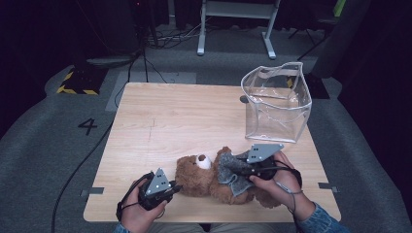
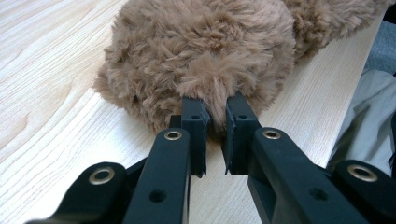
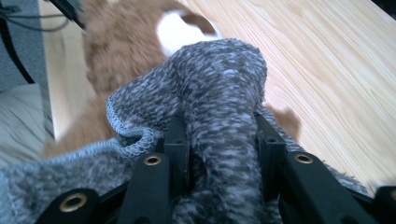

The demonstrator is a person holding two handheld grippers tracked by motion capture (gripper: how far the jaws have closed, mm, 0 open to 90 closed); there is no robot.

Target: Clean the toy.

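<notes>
1. the teddy bear (image 1: 199, 175) is lying on its back near the front edge of the wooden table (image 1: 170, 121).
2. the left gripper (image 2: 215, 133) is pinching a tuft of the bear's fur.
3. the right gripper (image 3: 219, 140) is clamping the grey knitted sweater (image 3: 215, 84) over the bear's body.
4. a clear plastic bag (image 1: 277, 102) is standing well apart, at the far right.

Teddy bear (image 1: 201, 175) on table (image 1: 160, 121), bag (image 1: 277, 102) behind

The pale wooden bench (image 1: 194, 121) is evenly lit from above and casts soft shadows, while the room around it falls to near black. The high view is slightly soft. In the right gripper view the fluffy brown teddy bear (image 3: 121, 42) is blurred, the grey knitted cloth (image 3: 219, 93) sharper.
</notes>
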